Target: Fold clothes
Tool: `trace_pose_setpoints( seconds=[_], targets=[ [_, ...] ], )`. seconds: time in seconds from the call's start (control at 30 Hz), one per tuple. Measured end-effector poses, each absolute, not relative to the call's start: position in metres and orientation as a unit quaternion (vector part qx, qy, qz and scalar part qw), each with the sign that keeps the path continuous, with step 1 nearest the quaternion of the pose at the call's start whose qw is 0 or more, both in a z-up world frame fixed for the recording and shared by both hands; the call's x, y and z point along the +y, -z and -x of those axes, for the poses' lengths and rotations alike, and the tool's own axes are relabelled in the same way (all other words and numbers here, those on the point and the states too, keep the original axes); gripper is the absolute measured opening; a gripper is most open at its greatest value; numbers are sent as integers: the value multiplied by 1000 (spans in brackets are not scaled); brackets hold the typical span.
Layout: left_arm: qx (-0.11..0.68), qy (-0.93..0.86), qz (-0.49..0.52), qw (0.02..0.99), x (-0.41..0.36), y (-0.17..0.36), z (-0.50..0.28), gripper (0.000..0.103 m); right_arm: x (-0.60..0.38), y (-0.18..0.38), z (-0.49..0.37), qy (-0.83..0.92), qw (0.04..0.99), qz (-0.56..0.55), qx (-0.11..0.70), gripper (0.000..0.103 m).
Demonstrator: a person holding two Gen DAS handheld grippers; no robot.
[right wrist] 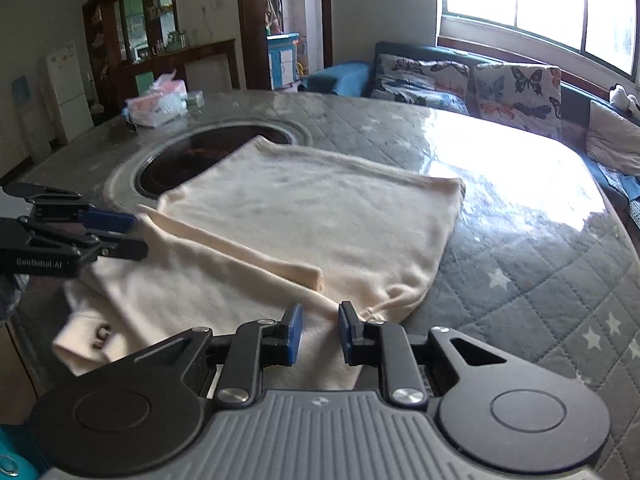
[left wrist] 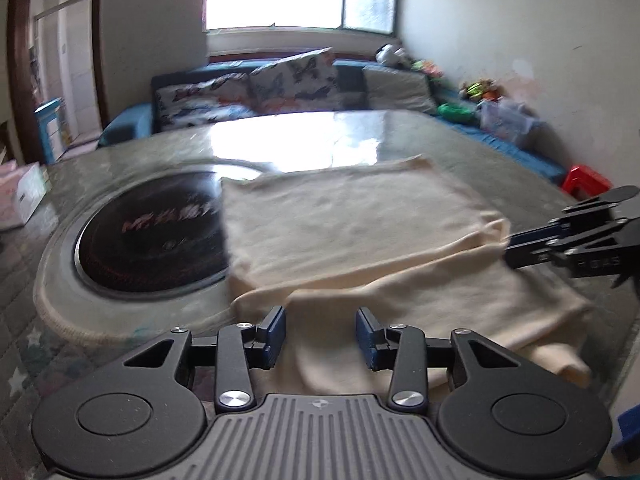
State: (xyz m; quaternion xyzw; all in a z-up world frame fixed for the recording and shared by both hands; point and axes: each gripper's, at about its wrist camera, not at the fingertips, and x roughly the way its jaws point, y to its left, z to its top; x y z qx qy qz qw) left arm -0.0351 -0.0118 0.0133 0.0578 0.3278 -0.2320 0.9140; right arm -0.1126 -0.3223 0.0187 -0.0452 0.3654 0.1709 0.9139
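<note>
A cream garment (right wrist: 304,216) lies half-folded on the quilted table (right wrist: 520,264), partly hiding the inset hob (left wrist: 160,236), with the left gripper (left wrist: 321,334) and right gripper (right wrist: 319,332) both parted, empty, over its blurred near edge.

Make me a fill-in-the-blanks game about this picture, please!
The cream garment lies on a ____ table.
Both grippers' jaws are ____.
The garment partly covers a round black ____.
The sofa cushions show ____.

Missing words: quilted; open; cooktop; butterflies
</note>
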Motion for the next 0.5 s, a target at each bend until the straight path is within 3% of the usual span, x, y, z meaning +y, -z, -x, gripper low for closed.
trace_pose_setpoints(
  seconds=[0.37,0.5],
  targets=[
    [305,268,-108,908,-11,-20,75,39,-299,-24,152,-217,903,97,357,35],
    [296,291,-142,899,-7,-22,96,40,-288,-18,166,-221,898,133,358,36]
  ],
)
